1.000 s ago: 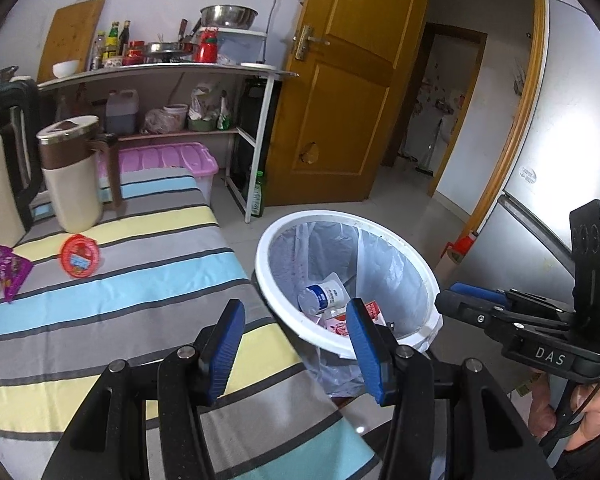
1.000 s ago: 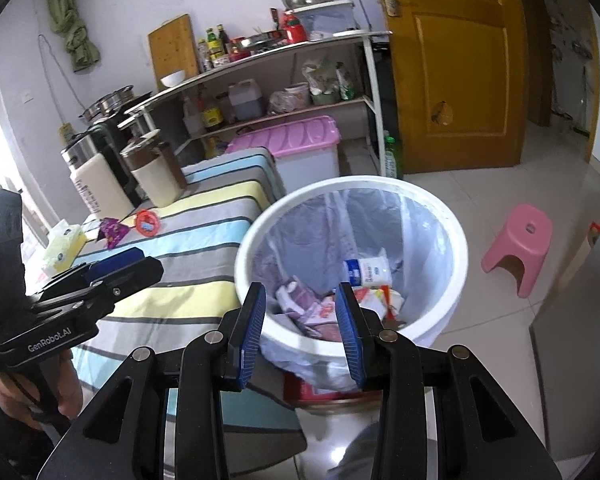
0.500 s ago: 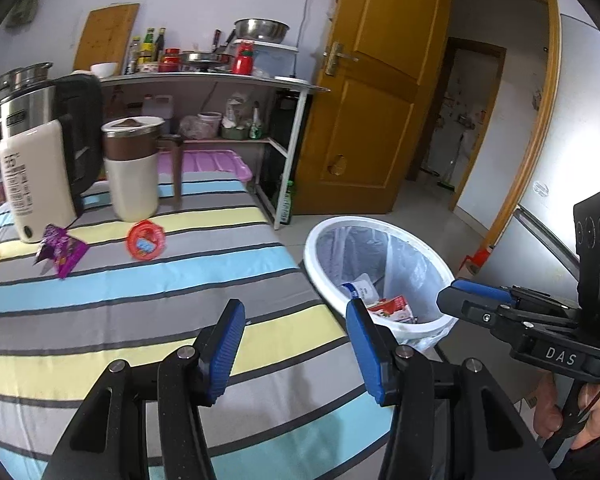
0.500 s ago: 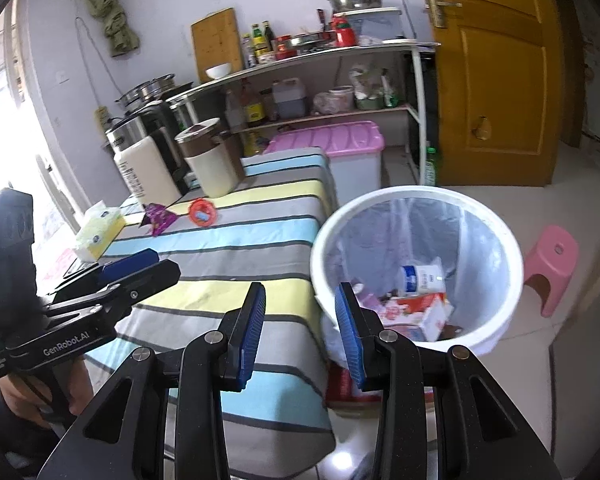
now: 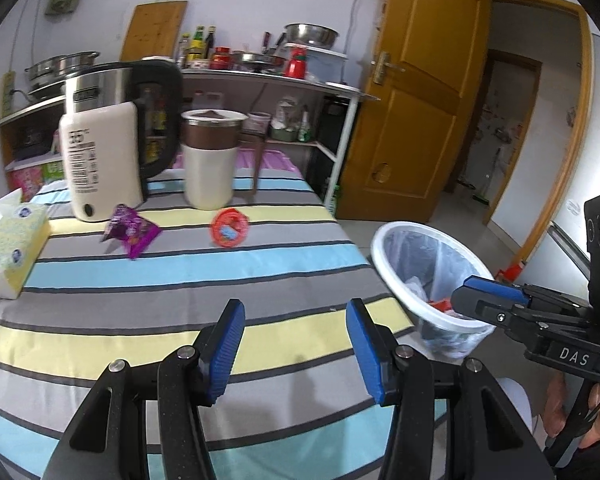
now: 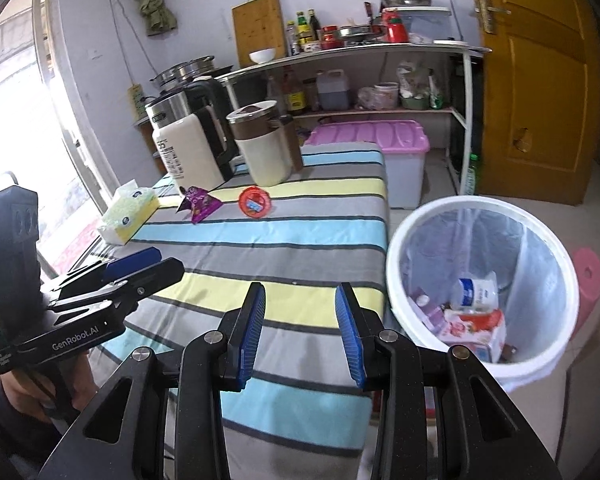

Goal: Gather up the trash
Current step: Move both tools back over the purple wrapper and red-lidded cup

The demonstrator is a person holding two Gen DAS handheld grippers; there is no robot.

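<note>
Both grippers point down and forward over the near part of the striped tablecloth [image 5: 180,272], with nothing between their blue pads. The left gripper [image 5: 296,346] has its fingers spread wide; the right gripper [image 6: 300,332], held just to its right, also stands parted and empty. A hand [image 6: 24,392] grips the left tool's handle at the near left of the right wrist view.

Far across the cloth lie a purple snack wrapper [image 5: 134,232] and, to its right and apart from it, a round red lid-like piece [image 5: 229,227]. Behind them stand a cream kettle [image 5: 100,164] and a brown-banded jug [image 5: 211,160]; a tissue box [image 5: 10,248] sits at the left edge. Off the table's right side stands a white lined trash bin [image 6: 480,288] holding a small bottle and cartons.
</note>
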